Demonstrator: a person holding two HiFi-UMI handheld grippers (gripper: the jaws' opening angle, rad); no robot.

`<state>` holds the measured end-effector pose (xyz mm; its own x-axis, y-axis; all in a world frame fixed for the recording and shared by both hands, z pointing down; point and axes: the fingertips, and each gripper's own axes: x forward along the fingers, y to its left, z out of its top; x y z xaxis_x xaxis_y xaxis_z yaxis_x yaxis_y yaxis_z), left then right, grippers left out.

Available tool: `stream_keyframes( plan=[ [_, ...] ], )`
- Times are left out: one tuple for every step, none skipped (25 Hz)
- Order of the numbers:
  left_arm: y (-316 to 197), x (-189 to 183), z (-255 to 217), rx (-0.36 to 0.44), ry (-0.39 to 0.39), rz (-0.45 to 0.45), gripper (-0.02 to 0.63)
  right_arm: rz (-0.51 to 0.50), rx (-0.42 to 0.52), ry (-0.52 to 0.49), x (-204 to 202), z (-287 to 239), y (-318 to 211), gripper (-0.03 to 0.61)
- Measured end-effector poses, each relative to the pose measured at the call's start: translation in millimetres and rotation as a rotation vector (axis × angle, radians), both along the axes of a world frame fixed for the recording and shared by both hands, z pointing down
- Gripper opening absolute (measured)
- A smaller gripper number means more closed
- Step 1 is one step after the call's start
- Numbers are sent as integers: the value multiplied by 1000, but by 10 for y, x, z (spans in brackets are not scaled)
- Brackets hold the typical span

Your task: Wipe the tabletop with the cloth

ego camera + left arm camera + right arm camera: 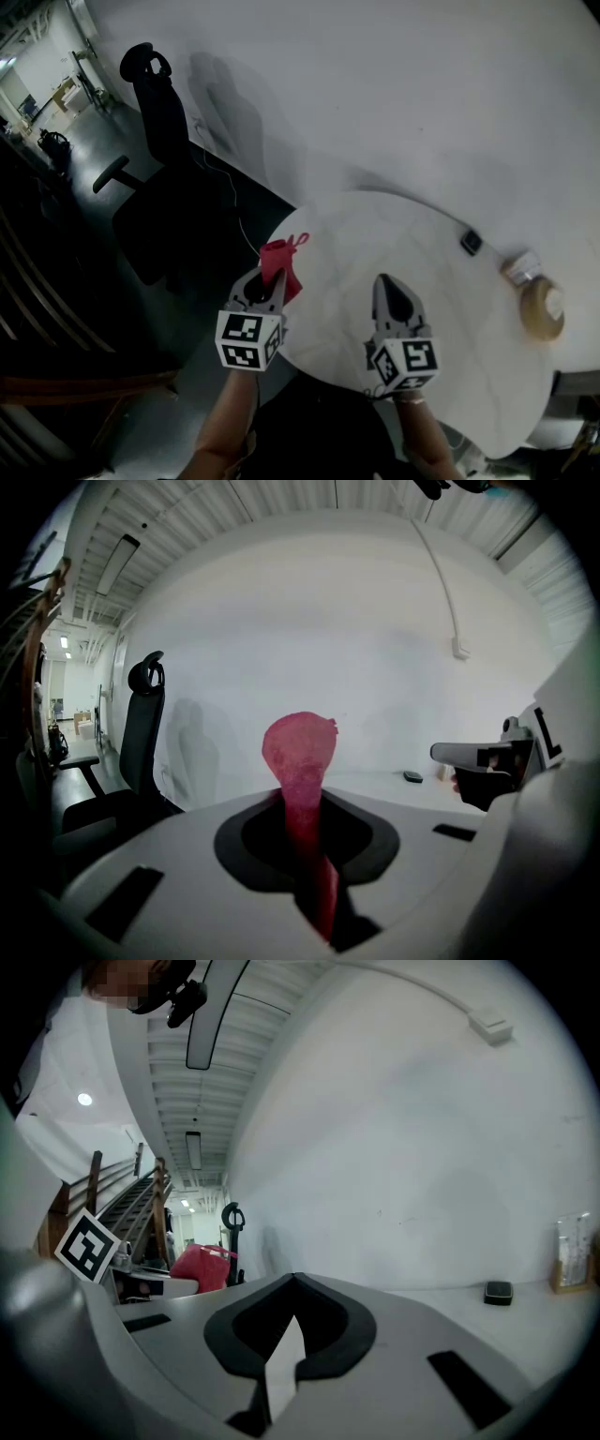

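1. Left gripper (pixel 272 283): jaws clamped on the red cloth (pixel 279 262). In the left gripper view the cloth (pixel 300 752) runs up between the jaws as a narrow pinched strip and bunches into a rounded lobe past the tips.
2. Cloth position: at the left edge of the white rounded desk (pixel 375 225), held out in front of the left gripper. Can't tell whether it touches the desk surface.
3. Right gripper (pixel 384 283): over the middle of the desk, to the right of the cloth and apart from it. In the right gripper view the jaws (pixel 295 1283) meet at a point, with only a thin pale sliver behind the tips and nothing held.
4. From the right gripper view the cloth (pixel 202 1265) shows off to the left, just beside the left gripper's marker cube (pixel 84 1246).
5. Small black object (pixel 472 242) lies on the far right part of the desk, near the wall. It also shows in the right gripper view (pixel 498 1291).
6. Round tan object (pixel 544 309) sits at the desk's right edge, well apart from both grippers.
7. Black office chair (pixel 159 122) stands on the dark floor beyond the desk's left side, near the white wall.
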<state>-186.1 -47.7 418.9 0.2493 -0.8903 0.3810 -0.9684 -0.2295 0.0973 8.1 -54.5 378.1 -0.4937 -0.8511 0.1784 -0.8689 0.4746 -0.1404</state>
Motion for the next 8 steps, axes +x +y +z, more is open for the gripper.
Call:
stream_keyframes(
  plan=[
    [-3,-3,-7,2,-2,-3,49,-2,1,0,-4,1,0,2],
    [-4,-9,-10,3,-3,-5,48,-5,1,-2,-14,3,2,2],
    [-3,-15,-9,2,-4,-8,48,-10,0,-4,-26,5,5,2],
    [-3,-19,-5,0,-5,-10,48,-15,-1,-6,-38,8,6,2],
    [-4,-22,1,-1,-5,-12,48,-20,-1,-8,-48,11,5,2],
    [-4,-23,6,-2,-5,-14,49,-24,-1,-10,-54,12,3,2],
    [-5,-22,12,-4,-5,-16,48,-28,-2,-11,-59,12,0,2],
    [-5,-21,17,-4,-5,-18,48,-31,-2,-12,-62,12,-4,2]
  ],
)
